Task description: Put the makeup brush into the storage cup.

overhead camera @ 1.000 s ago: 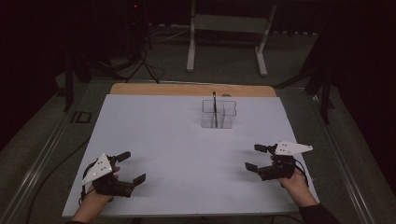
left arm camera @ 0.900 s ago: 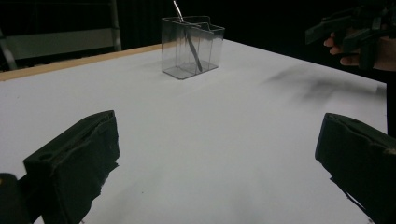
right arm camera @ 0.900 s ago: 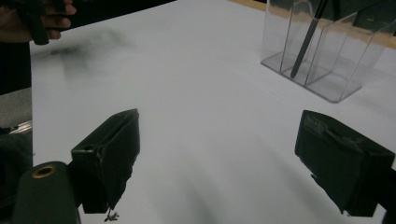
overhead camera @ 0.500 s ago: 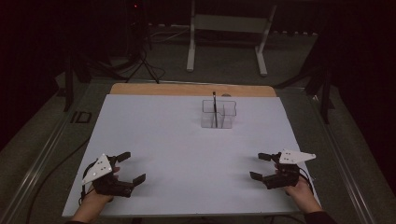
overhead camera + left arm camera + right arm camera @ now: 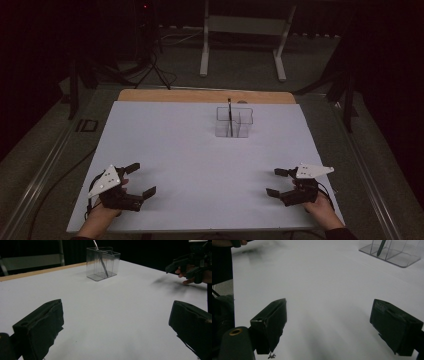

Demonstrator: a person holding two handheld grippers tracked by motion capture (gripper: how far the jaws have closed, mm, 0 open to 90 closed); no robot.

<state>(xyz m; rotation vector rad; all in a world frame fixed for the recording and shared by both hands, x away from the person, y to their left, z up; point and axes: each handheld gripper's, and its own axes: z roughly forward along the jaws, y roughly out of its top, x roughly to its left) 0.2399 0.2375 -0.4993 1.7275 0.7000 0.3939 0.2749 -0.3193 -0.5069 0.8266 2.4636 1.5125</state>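
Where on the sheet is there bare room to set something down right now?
Most of the white sheet is bare: the wide middle between the left gripper and right gripper, and the far left, beside the clear container. Only that container, holding a dark pen, takes up space, far and centre.

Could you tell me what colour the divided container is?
Clear, colourless container; the left gripper view shows it best.

The dark utensil (image 5: 381, 247) in the clear container (image 5: 398, 252) was cut off by the right gripper view's top edge; its kind could not be determined.
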